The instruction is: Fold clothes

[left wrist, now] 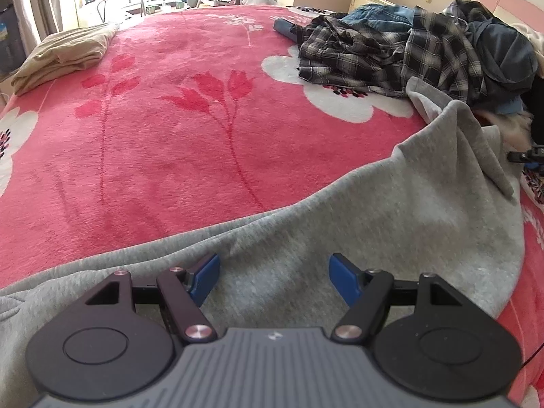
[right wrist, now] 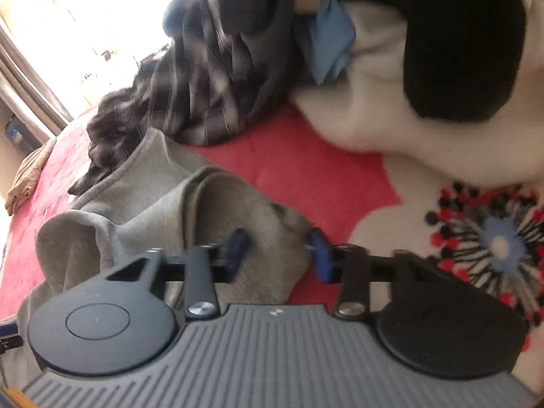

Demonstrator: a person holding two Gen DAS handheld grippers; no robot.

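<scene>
A grey sweatshirt (left wrist: 374, 210) lies spread across the near part of the pink flowered blanket (left wrist: 170, 136). My left gripper (left wrist: 273, 278) hovers just over its grey cloth, jaws wide apart and nothing between the blue pads. In the right wrist view, which is blurred, the same grey sweatshirt (right wrist: 153, 204) is bunched up with an open cuff or hem towards me. My right gripper (right wrist: 278, 251) has its jaws drawn in around a corner fold of it. The cloth fills the gap and both pads touch it.
A heap of plaid shirts and denim (left wrist: 391, 54) sits at the far right of the bed, close behind the grey cloth (right wrist: 204, 95). A folded beige garment (left wrist: 68, 57) lies at the far left. A black item (right wrist: 459, 51) and white fluffy cloth (right wrist: 374, 119) lie beyond my right gripper.
</scene>
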